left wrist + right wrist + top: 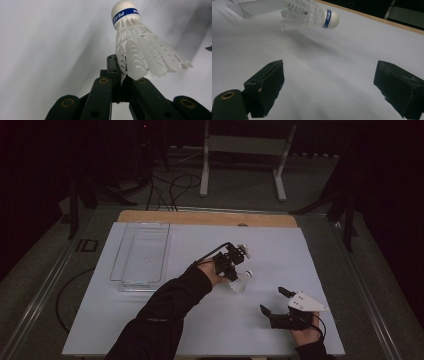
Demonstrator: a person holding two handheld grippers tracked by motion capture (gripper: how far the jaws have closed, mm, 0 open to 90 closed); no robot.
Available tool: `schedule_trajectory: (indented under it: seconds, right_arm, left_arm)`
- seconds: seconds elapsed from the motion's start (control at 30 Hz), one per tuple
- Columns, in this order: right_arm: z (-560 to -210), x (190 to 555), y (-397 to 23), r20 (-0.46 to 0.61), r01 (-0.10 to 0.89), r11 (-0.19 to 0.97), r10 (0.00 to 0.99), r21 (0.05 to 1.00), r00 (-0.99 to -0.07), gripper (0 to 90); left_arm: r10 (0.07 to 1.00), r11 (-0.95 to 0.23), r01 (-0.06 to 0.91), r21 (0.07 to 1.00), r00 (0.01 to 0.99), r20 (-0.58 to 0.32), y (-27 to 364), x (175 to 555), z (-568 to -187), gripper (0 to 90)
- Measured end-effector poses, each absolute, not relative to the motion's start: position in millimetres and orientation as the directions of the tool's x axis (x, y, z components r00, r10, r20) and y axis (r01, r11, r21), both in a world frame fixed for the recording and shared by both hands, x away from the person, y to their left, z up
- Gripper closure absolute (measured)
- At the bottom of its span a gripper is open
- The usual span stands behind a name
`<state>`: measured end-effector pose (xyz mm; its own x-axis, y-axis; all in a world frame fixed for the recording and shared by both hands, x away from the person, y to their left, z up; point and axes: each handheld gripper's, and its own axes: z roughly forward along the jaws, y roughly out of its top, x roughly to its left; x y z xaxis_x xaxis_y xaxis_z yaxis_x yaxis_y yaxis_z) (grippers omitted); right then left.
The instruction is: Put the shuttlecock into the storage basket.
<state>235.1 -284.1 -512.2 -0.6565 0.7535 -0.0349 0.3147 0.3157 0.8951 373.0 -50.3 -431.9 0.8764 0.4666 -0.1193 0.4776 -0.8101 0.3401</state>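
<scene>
- Shuttlecock [140, 50], white plastic with a rounded cork-like head and a blue band, is pinched at the rim of its skirt by the left gripper [231, 265], whose jaws are clenched tight on the thin vanes.
- Seen from the high view, the shuttlecock [242, 281] hangs above the white board [150, 320], somewhat right of the board's middle and between its far and near edges; a shadow beneath it in the right gripper view suggests it is off the surface.
- In the right gripper view the shuttlecock [309, 13] lies roughly level, head pointing toward the wooden far edge [372, 17].
- Handling, as a judgement: it is very light, so it needs almost no force, yet the lattice skirt is springy and thin and can crease or crack under a hard squeeze.
- Best hold, as I judge it: the head is the stiff part but round and likely slippery; the skirt rim gives a flat bite, though 1 vane alone lets the body swing.
- The right gripper [277, 301] rests near the board's near right corner with its jaws spread wide and nothing between them.
- A clear tray [142, 251] sits toward the far left corner, well apart from the shuttlecock.
</scene>
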Motion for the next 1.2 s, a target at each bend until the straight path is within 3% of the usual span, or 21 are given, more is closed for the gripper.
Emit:
schedule_trajectory:
  seconds: [1.2]
  right_arm:
    - [-512.2, 235.3, -283.0, -0.039, 0.315, 0.319, 0.755, 0.894, -0.655, 9.5]
  left_arm:
    - [0.517, -0.756, 0.504, 0.417, 0.851, -0.09, 4.2, 373.5, -382.8, 90.0]
